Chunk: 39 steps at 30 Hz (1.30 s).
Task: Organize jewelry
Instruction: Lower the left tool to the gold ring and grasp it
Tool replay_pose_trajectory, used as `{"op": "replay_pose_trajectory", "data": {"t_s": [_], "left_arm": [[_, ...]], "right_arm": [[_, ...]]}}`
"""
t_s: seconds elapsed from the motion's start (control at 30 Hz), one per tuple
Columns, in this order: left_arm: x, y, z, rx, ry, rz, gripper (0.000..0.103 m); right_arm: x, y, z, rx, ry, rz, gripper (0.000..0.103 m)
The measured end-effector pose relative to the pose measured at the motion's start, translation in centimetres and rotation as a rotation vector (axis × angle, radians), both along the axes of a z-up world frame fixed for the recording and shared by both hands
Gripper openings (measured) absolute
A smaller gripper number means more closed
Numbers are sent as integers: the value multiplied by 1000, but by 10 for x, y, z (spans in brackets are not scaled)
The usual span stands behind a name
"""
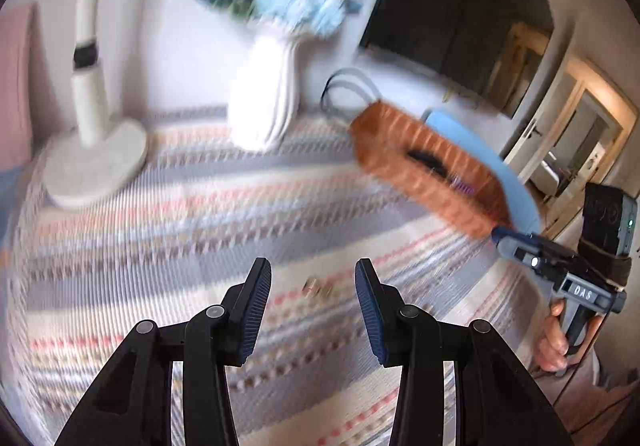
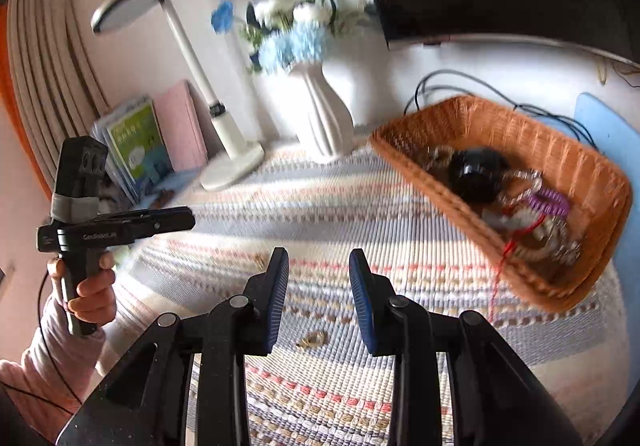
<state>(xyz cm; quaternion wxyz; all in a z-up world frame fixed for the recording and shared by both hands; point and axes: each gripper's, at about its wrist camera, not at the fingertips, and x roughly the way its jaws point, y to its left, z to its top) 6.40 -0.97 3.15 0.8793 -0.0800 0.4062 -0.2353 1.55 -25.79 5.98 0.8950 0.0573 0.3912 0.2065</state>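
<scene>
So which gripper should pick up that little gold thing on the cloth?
Probably the right gripper: it is open and the small gold piece lies between its fingers, near the basket. The left gripper is open too, but its view is blurrier.

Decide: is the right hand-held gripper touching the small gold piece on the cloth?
Apart. In the right wrist view the right hand-held gripper is open, and striped cloth shows all around the gold piece between its fingers.

Orange-brown wicker basket right of frame; purple coil and black item inside. Cloth striped grey, pink, tan. White vase, blue-white flowers top centre.
</scene>
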Motion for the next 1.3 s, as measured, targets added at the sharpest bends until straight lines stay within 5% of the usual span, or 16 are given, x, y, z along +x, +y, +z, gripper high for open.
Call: {"op": "replay_pose_trajectory", "data": {"t_s": [0.17,0.37,0.5,0.83,1.3], "left_arm": [[-2,-14,-37,-8,115,-67,45],[10,-49,-52,92,168,-91,45],[17,-67,-56,162,143,-67,45],[17,-72,-57,174,79,-32,45],[14,-72,-55,185,68,-20,45]], "right_arm": [[3,-1,-23,-8,31,-5,34],[9,-8,-33,11,64,-17,34],[14,-9,-38,20,95,-15,34],[23,-21,-48,81,167,-39,34],[-11,3,-42,-97,181,-26,34]]}}
